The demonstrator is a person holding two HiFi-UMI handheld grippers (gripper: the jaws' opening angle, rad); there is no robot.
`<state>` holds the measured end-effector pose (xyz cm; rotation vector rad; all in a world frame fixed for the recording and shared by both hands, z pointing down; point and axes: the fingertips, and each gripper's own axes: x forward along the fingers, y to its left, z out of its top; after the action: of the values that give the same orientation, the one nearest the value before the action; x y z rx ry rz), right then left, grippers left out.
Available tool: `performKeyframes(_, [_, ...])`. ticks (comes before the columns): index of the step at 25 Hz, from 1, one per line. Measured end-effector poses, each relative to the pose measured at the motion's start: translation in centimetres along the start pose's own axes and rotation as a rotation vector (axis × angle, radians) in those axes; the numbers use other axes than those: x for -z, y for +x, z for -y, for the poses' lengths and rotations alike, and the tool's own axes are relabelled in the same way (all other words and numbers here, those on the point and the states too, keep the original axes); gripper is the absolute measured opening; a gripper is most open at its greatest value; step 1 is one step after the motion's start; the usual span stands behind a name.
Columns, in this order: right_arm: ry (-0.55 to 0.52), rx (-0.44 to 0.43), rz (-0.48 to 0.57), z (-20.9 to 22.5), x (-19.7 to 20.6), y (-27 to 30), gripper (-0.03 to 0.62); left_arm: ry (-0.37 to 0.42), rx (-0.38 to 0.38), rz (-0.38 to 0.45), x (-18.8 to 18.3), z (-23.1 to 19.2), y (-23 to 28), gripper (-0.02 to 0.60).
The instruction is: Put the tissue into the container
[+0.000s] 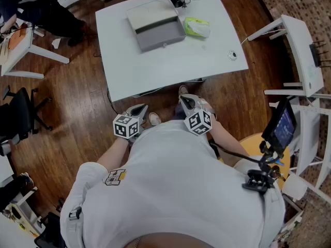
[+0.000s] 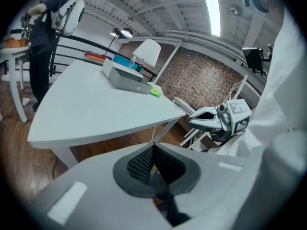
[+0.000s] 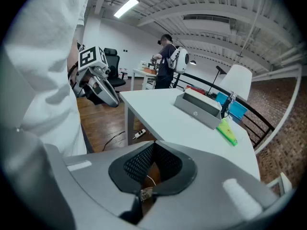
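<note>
My left gripper point(image 1: 140, 108) and right gripper point(image 1: 185, 101) are fully closed and hold nothing, near the body. The tissue point(image 1: 197, 27) lies far on the table point(image 1: 170, 61), just right of the container point(image 1: 155, 25). If I reach with closed jaws, I may push it away

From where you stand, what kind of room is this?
Probably an open office or lab-style workspace: a white table on a wooden floor, a black office chair by other desks, and a brick wall under bare ceiling beams.
</note>
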<state>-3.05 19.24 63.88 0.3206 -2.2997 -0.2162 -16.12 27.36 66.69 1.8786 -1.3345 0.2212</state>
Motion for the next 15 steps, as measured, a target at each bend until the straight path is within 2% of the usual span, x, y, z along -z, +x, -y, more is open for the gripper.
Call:
performKeyframes(4, [0.0, -0.007, 0.025, 2.7, 0.7, 0.2, 0.0, 0.014, -0.008, 0.001, -1.7, 0.8, 2.2, 0.0])
performKeyframes(15, [0.037, -0.054, 0.076, 17.7, 3.6, 2.1, 0.0, 0.013, -0.078, 0.017, -12.6, 2.7, 14.2, 0.0])
